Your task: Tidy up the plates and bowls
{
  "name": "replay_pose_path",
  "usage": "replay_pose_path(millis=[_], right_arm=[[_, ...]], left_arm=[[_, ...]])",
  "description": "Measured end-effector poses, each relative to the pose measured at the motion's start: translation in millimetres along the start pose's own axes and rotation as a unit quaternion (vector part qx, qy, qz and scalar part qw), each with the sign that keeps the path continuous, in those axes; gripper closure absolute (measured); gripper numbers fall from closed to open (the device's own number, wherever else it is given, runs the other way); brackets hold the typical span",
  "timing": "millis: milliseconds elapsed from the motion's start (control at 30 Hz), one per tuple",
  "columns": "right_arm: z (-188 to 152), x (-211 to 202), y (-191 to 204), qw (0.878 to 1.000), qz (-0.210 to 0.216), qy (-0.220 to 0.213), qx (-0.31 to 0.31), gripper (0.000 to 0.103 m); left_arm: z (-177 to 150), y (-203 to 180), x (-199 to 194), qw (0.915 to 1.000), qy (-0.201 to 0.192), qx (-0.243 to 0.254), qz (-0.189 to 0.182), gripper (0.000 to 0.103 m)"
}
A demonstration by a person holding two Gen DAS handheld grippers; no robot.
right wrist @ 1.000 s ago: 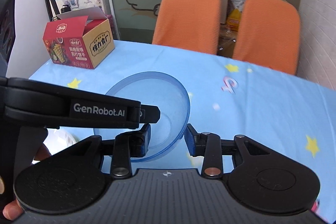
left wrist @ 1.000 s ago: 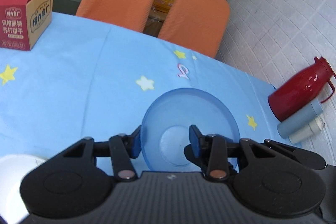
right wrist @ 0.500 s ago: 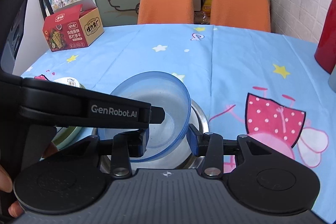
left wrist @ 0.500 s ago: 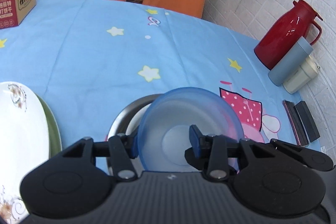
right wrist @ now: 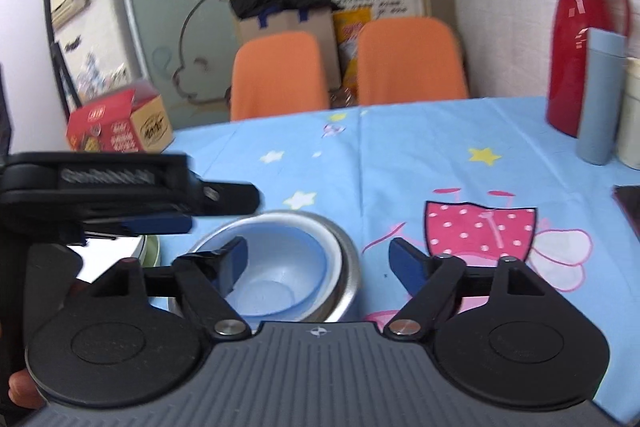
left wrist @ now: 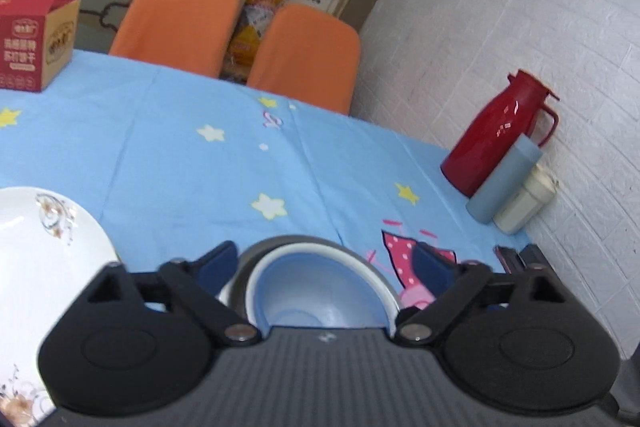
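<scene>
Blue bowl [left wrist: 316,291] now sits nested in the steel bowl [right wrist: 348,251] on the table [left wrist: 180,147]; we let go, left gripper [left wrist: 326,261] and right gripper [right wrist: 318,257] jaws opening wide, empty. Bowl stacked, plates next.

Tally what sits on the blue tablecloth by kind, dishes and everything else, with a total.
Bowls: 3, nested: blue bowl in white bowl in steel bowl.
Plates: 2, stacked: white floral plate on green plate.
Drink containers: 3: red jug, grey-blue flask, cream flask.
Cardboard boxes: 1: red cracker box.
Dark flat items at the table's edge: 2, kind unclear.
Total: 11.
</scene>
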State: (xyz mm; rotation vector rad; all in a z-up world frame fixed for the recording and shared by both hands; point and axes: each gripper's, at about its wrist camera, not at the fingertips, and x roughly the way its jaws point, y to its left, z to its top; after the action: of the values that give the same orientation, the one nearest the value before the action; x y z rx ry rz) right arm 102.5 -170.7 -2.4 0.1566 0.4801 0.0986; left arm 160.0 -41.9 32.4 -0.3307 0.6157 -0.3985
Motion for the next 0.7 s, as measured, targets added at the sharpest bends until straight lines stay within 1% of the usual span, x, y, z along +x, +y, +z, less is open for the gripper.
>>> replay_pose_path(millis=[33, 67, 100, 133, 200, 333, 467, 700], right_arm=[[-3, -2, -1, 1.000, -0.005, -0.005, 0.007, 0.000], [-6, -3, -2, 1.000, -0.009, -0.011, 0.017, 0.000], [-9, -3, -2, 1.000, -0.011, -0.012, 0.020, 0.000], [-10, 0, -1, 1.000, -0.011, -0.007, 0.018, 0.000], [-9, 6, 0, 1.000, -0.012, 0.003, 0.006, 0.000], [-11, 15, -2, 1.000, -0.019, 0.014, 0.008, 0.000], [-11, 21, -2, 1.000, -0.017, 0.023, 0.008, 0.000], [-10, 36, -4, 0.999, -0.019, 0.043, 0.009, 0.000]], left_arm=[[-2, -1, -7, 0.9997, -0.020, 0.005, 0.014, 0.001], [-4, -1, -11, 0.9992, -0.031, 0.014, 0.021, 0.001], [-5, -2, -15, 0.9984, -0.039, 0.024, 0.032, 0.001], [-6, -2, -15, 0.9978, -0.038, 0.031, 0.045, 0.001], [-7, -1, -14, 0.9970, -0.029, 0.041, 0.060, 0.001], [-10, 9, -6, 0.9954, -0.011, 0.050, 0.081, 0.001], [-12, 13, 4, 0.9943, 0.011, 0.061, 0.087, 0.001], [-11, 10, 24, 0.9910, 0.042, 0.080, 0.099, 0.001]])
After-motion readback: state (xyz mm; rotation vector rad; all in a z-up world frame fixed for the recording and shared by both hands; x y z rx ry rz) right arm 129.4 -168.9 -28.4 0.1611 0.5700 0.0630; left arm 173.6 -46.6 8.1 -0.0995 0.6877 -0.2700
